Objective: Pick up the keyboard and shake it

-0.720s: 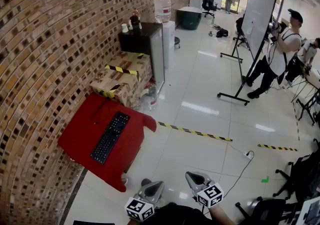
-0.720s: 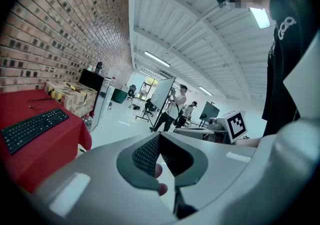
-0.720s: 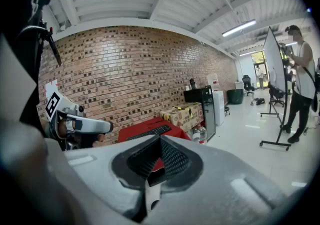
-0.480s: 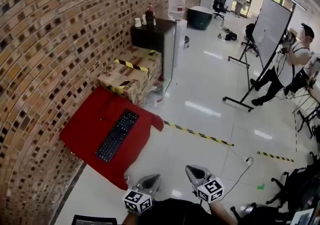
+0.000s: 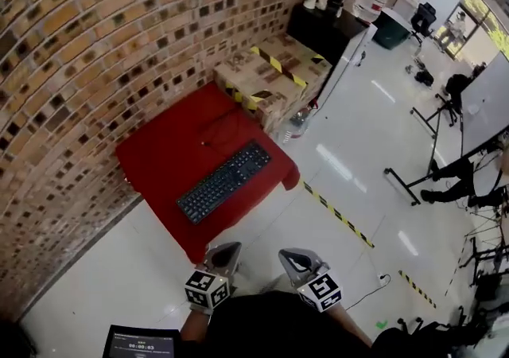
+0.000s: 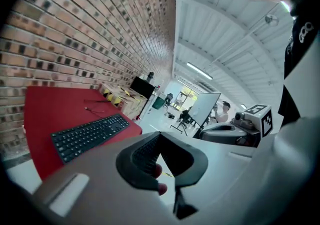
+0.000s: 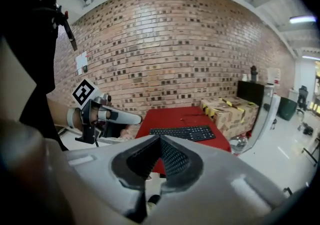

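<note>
Black keyboard (image 5: 224,181) was lying flat on the red-covered tabletop (image 5: 163,145), angled across it and closer to the front edge than to the brick wall (image 5: 87,46) behind; a thin cable (image 6: 96,110) lay on the red cloth just beyond it. Left gripper (image 5: 223,251) and right gripper (image 5: 291,258) were held low near the person's body, side by side, well apart from the tabletop with white floor (image 5: 262,229) in between; both pointed roughly toward the keyboard and a bit downward. Each gripper's own view showed its 2 fingers pressed together at the tips, so both were closed and empty. Right beside the tabletop sat cardboard boxes (image 5: 270,78) wrapped with yellow-and-black tape, then a black cabinet (image 5: 326,26) with a few bottles on top; a strip of striped floor tape (image 5: 338,217) ran across the tiles; a small screen (image 5: 139,342) showed at the bottom edge of the head view.
</note>
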Tool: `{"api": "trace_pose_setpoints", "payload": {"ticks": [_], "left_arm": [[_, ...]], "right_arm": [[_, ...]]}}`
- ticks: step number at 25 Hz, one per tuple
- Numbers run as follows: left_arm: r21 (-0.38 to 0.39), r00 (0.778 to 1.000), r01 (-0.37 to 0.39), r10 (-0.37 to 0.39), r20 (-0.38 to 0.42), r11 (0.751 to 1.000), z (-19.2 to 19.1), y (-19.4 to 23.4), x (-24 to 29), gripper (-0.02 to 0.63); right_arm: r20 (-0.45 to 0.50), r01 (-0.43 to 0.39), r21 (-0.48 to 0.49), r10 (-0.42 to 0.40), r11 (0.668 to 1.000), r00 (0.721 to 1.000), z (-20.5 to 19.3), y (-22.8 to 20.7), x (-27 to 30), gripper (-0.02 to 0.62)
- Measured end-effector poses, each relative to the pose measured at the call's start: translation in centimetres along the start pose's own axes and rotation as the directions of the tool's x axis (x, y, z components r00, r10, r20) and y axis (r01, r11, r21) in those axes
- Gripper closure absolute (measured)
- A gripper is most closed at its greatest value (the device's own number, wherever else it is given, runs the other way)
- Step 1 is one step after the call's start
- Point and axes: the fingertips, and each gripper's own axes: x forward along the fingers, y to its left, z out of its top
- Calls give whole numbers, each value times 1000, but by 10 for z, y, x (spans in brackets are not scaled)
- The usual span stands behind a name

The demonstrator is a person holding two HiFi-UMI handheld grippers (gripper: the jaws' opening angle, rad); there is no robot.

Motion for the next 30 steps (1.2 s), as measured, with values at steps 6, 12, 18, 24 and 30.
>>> {"api": "trace_pose_setpoints", "payload": {"ticks": [6,12,18,24,30], "left_arm": [[-124,984,-175,179,20,977,-2,62,-21,591],[-184,952,-293,303,30,938,2,91,1,591],[-250,893,-409,441,89,878,49,97,49,590],[-206,804,-561,587,93,801,82,96,100,591],[-240,717,-653,688,108,718,89,101,111,589]], "right_arm": [[-63,-163,-75,159,984,985,22,-4,57,603],[-99,-295,-79,287,952,953,28,-39,103,604],[-238,-528,-128,491,839,838,37,-97,148,603],[-232,-570,-99,538,816,810,63,-201,188,603],[-263,-591,-114,550,798,793,67,-256,214,604]]}}
